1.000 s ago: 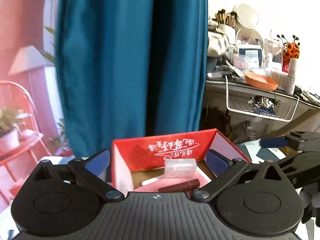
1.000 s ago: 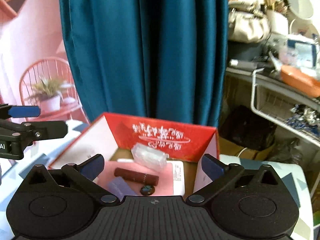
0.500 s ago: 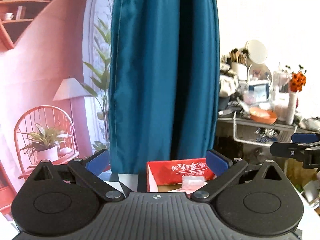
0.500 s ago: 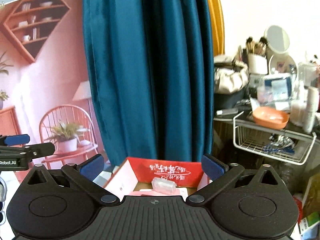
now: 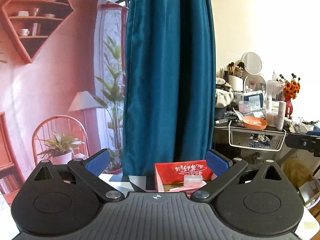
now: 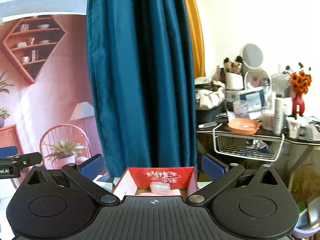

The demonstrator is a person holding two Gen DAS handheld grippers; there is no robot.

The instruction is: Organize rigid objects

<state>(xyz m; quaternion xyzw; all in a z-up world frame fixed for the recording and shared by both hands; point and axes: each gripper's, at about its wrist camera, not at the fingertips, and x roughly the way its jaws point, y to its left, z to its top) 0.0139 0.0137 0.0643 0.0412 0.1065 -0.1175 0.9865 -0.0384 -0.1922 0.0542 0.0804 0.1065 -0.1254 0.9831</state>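
Left tongs (image 5: pixel 158 161) spread, empty, level above worktop (image 5: pixel 128 180). Right tongs (image 6: pixel 153 165) likewise. Red box (image 6: pixel 160 177) open-topped to receive items; clear plastic case (image 6: pixel 160 188) rests inside.

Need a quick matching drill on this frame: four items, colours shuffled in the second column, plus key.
Items:
1. curtain
2. box
3. bowl on the dresser
4. wire basket under the dresser top

Colours:
A. red
B. white
C. teal
D. orange

Pairs: 1-C, 2-A, 3-D, 4-B

Both grippers, left and right, are open and empty, with the box low between their fingers.
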